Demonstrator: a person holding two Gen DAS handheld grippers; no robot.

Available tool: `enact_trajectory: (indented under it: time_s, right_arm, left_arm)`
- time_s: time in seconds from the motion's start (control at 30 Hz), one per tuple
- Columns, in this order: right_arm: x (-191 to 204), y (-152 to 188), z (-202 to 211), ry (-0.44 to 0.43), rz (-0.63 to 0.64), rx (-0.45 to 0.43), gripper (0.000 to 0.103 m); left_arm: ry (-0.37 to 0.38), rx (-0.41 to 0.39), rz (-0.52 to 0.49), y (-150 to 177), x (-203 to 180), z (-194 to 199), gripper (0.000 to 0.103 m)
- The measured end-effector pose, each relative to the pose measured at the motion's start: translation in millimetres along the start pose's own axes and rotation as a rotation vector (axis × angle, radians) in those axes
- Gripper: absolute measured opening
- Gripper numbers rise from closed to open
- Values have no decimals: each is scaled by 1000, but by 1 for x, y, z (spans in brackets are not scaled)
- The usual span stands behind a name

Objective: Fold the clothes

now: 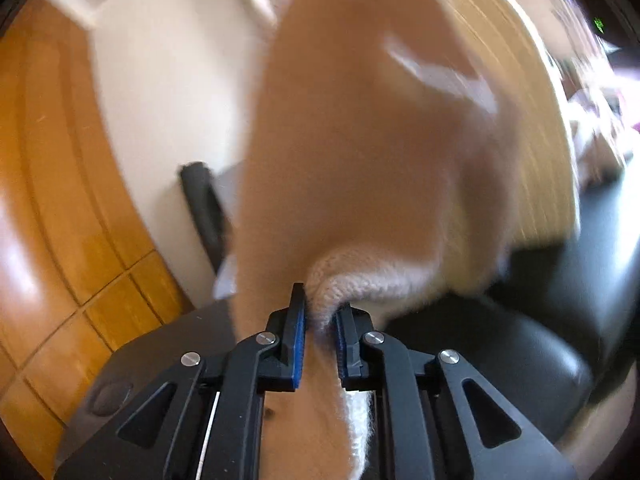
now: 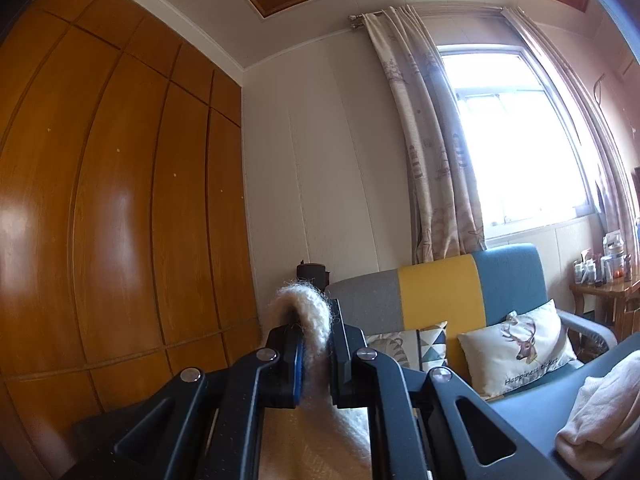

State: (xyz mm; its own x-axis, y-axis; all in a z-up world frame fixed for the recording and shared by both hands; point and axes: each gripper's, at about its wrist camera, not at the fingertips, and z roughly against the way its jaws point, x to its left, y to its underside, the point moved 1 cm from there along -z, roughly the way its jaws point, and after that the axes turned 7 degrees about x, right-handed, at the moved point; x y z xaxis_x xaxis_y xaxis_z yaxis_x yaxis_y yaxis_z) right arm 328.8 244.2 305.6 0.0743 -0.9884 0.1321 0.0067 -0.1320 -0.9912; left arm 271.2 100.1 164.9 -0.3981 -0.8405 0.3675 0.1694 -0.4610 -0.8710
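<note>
Left wrist view: left tool pinches cream sweater edge — right tool clamps another, apparently readying a fold.

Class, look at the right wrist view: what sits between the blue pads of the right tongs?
A fuzzy cream knit edge of the garment fills the gap; the right tongs are clamped on it.

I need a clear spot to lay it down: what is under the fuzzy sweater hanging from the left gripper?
Below the sweater a black padded seat shows. The knit hides the rest of it, and the picture is blurred, so anything lying beneath cannot be seen.
</note>
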Motion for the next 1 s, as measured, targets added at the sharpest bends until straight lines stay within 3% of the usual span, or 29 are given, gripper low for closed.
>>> enact_trajectory:
  time_s: [0.17,0.3,0.57,0.77,1.0]
  right_arm:
    - [-6,-5,3,12,-11,-19,8]
    - [-7,-17,6,10,-6,-51,8]
    - [9,-58,24,-9,69,-164,8]
    - [18,-90,49,-33,111,-275,8]
    - [17,-112,88,-85,54,-381,8]
  left_arm:
    - [-75,-140,247,-42,84,40,8]
    - [-86,-226,415,-71,150,65,8]
    - [-84,-370,484,-105,205,103,8]
    - [-94,-490,509,-125,219,125,8]
    - [-115,-709,557,-146,223,181,8]
